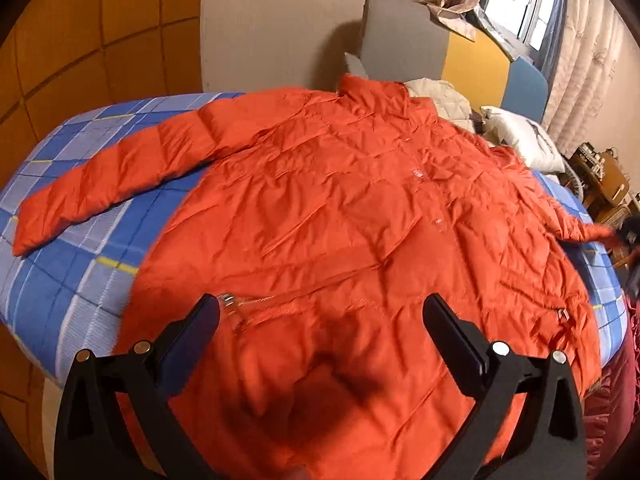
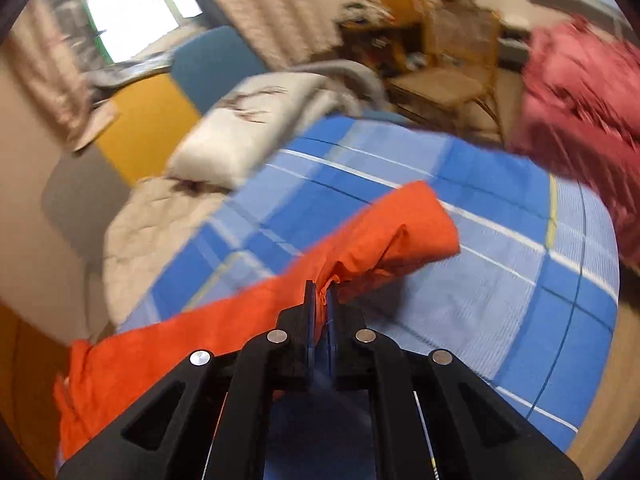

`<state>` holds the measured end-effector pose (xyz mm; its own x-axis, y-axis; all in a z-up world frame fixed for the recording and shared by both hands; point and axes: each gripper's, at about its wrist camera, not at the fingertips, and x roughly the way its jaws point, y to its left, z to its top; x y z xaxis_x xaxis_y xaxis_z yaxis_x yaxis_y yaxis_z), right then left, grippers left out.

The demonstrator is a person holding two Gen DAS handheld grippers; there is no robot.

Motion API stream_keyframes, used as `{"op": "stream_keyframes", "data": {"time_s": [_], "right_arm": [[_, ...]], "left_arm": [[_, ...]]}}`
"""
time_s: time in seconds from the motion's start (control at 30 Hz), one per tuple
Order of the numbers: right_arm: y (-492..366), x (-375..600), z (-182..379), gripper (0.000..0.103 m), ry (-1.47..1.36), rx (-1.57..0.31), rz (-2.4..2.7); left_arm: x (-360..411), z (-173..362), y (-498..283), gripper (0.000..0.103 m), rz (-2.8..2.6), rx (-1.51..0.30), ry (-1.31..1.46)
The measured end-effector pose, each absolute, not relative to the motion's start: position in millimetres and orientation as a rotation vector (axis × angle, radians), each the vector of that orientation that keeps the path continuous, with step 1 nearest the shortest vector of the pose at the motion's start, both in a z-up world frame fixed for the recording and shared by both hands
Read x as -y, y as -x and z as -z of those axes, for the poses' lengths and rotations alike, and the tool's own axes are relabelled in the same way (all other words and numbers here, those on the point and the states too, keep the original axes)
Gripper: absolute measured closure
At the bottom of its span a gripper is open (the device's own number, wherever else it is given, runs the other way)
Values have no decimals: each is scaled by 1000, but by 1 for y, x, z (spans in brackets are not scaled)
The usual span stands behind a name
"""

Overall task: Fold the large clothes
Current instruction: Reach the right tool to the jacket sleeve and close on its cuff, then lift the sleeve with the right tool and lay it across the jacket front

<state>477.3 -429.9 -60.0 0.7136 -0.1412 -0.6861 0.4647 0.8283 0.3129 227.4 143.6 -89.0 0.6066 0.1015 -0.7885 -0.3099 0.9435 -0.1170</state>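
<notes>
Orange padded jacket point(image 1: 340, 216) spread front-up across the blue plaid bed point(image 1: 72, 276), collar at the far end toward the headboard, hem at the near edge. Left gripper point(image 1: 320, 308) poised above the hem region with jaws wide apart, nothing between them, the black fingers point(image 1: 452, 332) framing the lower front of the jacket; a metal zipper pull point(image 1: 228, 302) lying just beside the left-hand finger. Left-hand sleeve point(image 1: 104, 196) stretched flat and angled out toward the near left over the bedcover. Right-hand sleeve point(image 1: 576, 228) drawn off toward the right edge of the bed, its end running up to a dark blurred shape there. In the right wrist view, right gripper point(image 2: 321, 292) clamped tight on that sleeve point(image 2: 384, 236), a pinch of orange fabric bunched between the closed pads, the cuff end jutting beyond the tips and clear of the bedcover, the rest of the sleeve trailing back to the near left. White pillow point(image 2: 248, 128) and beige quilt point(image 2: 152, 220) at the far end of the bed, a red garment point(image 2: 580, 92) off to the far right, much of this view blurred. No readable brand, label or writing anywhere; small pale snaps point(image 1: 416, 172) down the jacket front too small to tell any marking.
</notes>
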Motion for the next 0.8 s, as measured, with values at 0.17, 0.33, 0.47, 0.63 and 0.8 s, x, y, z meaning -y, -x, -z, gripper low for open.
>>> {"op": "stream_keyframes", "data": {"time_s": [0.17, 0.33, 0.47, 0.63, 0.8], "right_arm": [[-504, 340, 24, 99, -330, -692, 158], [-523, 240, 17, 99, -175, -720, -30], [-528, 154, 26, 99, -62, -752, -178], [-521, 78, 50, 99, 38, -797, -314], [-509, 16, 68, 99, 95, -834, -443]], "left_arm": [[-160, 86, -217, 2, -252, -865, 296], [-177, 84, -215, 2, -279, -835, 329], [-190, 82, -221, 2, -255, -817, 369], [-207, 83, -239, 2, -251, -828, 391], [-221, 83, -263, 2, -230, -814, 446]]}}
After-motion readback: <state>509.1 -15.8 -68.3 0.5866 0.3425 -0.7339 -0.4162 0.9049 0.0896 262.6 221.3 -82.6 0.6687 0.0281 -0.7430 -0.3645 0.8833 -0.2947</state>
